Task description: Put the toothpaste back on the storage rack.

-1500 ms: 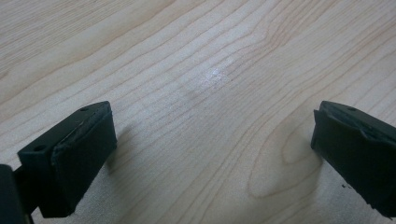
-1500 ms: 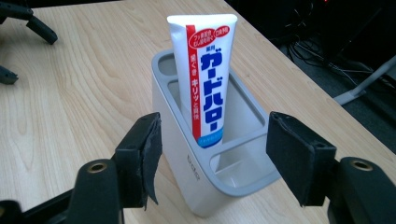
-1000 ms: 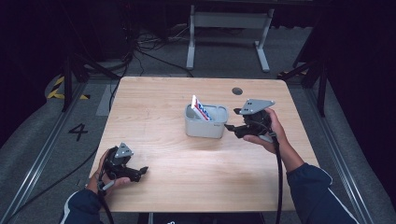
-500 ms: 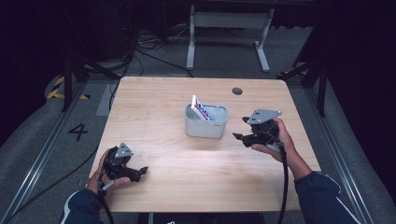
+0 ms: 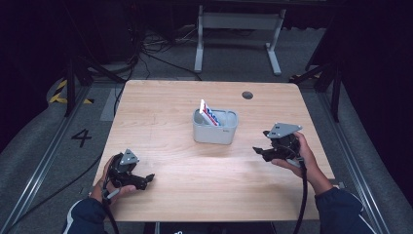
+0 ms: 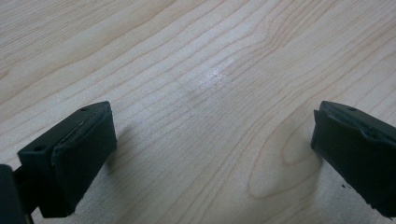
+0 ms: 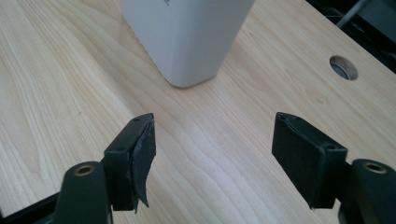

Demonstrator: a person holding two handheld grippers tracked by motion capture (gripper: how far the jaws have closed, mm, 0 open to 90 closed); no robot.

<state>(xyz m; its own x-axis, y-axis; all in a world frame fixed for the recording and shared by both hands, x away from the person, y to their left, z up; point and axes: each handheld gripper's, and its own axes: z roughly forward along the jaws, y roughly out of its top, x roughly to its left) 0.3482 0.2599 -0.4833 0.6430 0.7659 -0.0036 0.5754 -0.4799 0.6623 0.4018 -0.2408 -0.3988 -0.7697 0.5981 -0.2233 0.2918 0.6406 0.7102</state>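
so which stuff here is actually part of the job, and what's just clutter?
In the job:
- grey bin
- tube standing in it
- right gripper, open, empty
- left gripper, open, empty

Just there:
- table hole
- floor cables
- metal stand

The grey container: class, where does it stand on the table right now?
In the high view, the grey container stands near the table's middle, left of the right gripper, with a packet leaning inside.
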